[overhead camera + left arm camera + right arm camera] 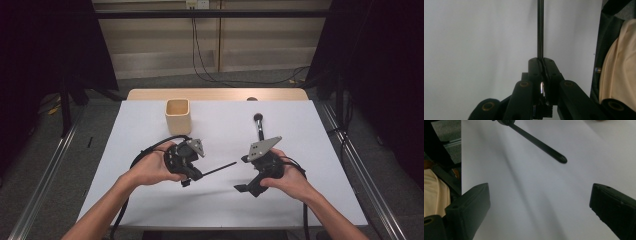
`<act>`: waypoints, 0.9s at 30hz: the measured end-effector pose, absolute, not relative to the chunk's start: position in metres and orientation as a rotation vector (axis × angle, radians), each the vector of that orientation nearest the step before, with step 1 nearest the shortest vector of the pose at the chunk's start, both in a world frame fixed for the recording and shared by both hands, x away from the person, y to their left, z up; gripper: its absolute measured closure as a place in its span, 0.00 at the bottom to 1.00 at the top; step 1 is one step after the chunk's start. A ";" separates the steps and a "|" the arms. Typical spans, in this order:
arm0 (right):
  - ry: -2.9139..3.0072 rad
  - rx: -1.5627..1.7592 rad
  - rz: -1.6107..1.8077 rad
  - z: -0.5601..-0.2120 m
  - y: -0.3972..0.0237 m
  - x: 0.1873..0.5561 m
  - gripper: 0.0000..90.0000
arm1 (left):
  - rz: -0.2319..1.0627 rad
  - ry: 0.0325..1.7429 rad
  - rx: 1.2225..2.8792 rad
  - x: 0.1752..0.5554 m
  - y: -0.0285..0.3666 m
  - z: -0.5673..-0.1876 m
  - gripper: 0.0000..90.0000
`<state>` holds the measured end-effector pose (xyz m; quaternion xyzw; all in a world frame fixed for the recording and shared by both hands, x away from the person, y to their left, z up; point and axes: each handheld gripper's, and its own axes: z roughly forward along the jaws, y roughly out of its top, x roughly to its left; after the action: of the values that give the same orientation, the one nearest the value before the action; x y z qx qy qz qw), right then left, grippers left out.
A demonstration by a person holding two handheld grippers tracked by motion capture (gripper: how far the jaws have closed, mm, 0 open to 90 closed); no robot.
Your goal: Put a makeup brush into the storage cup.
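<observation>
On the smooth, matte white table (150, 125), the left gripper (192, 175) has its 2 black jaws pressed together on a thin black rod (220, 168). In the left gripper view the rod (540, 28) runs straight out from between the closed pads, slim, round and slightly glossy, with a bright glint at the clamped end. In the high view it sticks out to the right of the gripper, toward the other hand, above the table surface.

The right gripper (241, 187) stands with its jaws wide apart and nothing between them; the right gripper view shows its 2 blocky, hard plastic pads at either edge with bare table between. Farther off in that view lies a second dark, slender stick (541, 145) with a rounded tip. In the high view this is a brush (259, 125) with a small dark round head, lying on the table just beyond the right gripper.

1 cup (178, 116), pale beige, squarish with rounded corners and an open top, stands upright toward the far left of the table, well apart from both grippers. Each gripper bears 1 grey 3-cornered plate.
</observation>
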<state>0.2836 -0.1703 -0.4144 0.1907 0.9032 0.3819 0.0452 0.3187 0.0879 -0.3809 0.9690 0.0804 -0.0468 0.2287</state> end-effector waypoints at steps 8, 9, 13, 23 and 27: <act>2.857 0.538 1.050 -0.411 -0.162 0.292 0.04 | -0.128 0.198 2.704 0.320 0.087 -0.378 0.95; 2.864 0.537 1.041 -0.410 -0.162 0.294 0.04 | -0.128 0.198 2.708 0.320 0.087 -0.378 0.95; 2.910 0.517 1.011 -0.407 -0.162 0.299 0.04 | -0.145 0.186 2.732 0.320 0.085 -0.378 0.95; 3.052 0.440 0.863 -0.410 -0.147 0.303 0.07 | -0.175 0.152 2.806 0.322 0.079 -0.384 0.95; 3.090 0.402 0.784 -0.411 -0.141 0.305 0.08 | -0.186 0.140 2.814 0.320 0.079 -0.384 0.95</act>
<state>0.3048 -0.1414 -0.4111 0.1250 0.9610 0.2439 -0.0359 0.3201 0.0786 -0.3842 0.9840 0.0489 -0.0650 0.1584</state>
